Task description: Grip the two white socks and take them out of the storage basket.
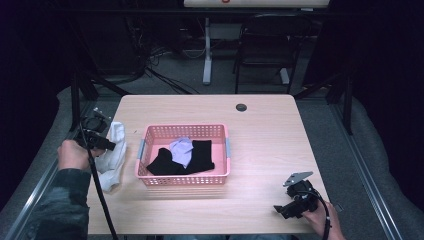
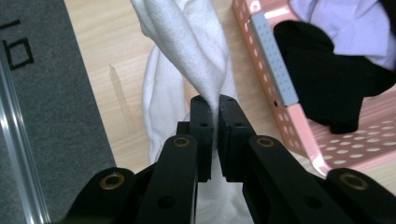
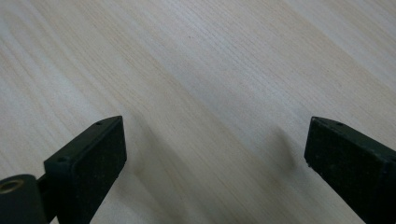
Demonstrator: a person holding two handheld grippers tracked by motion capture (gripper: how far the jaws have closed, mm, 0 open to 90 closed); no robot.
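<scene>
**White cloth pinched at the tabletop's left edge, basket alongside**

While the right tongs (image 1: 286, 209) idle near the front right corner of the tabletop (image 1: 265, 135), all the work sits with the left tongs (image 2: 214, 108).

- Left tongs: jaws drawn tight on a fold of the white cloth (image 2: 196, 51). In the left gripper view the fabric rises out of the pinch in a twisted ridge, the rest of it draping onto the wood on either side. In the high view the cloth (image 1: 114, 155) lies strung along the left side of the tabletop, just beside the pink basket (image 1: 184, 180), not inside it.
- Right tongs: jaws spread wide over bare wood, nothing between them, well apart from the basket.
- Basket: holds black garments (image 1: 172, 161) and a pale lilac piece (image 1: 182, 149). Grey handle (image 2: 275, 65) on the near wall faces the left tongs.

Step in hand, as I judge it: the cloth is gripped and being handled beside the basket, either on its way in or just taken out. Dim lighting in the high view leaves that unsettled, and I can't tell how much of the cloth is off the wood.

Next move calls for: keeping the pinch firm, since only a thin fold is caught. If the cloth is bound for the basket, lift until the trailing end clears the rim, carry it across above the black garments, then release. The free right tongs could steady the basket.
</scene>
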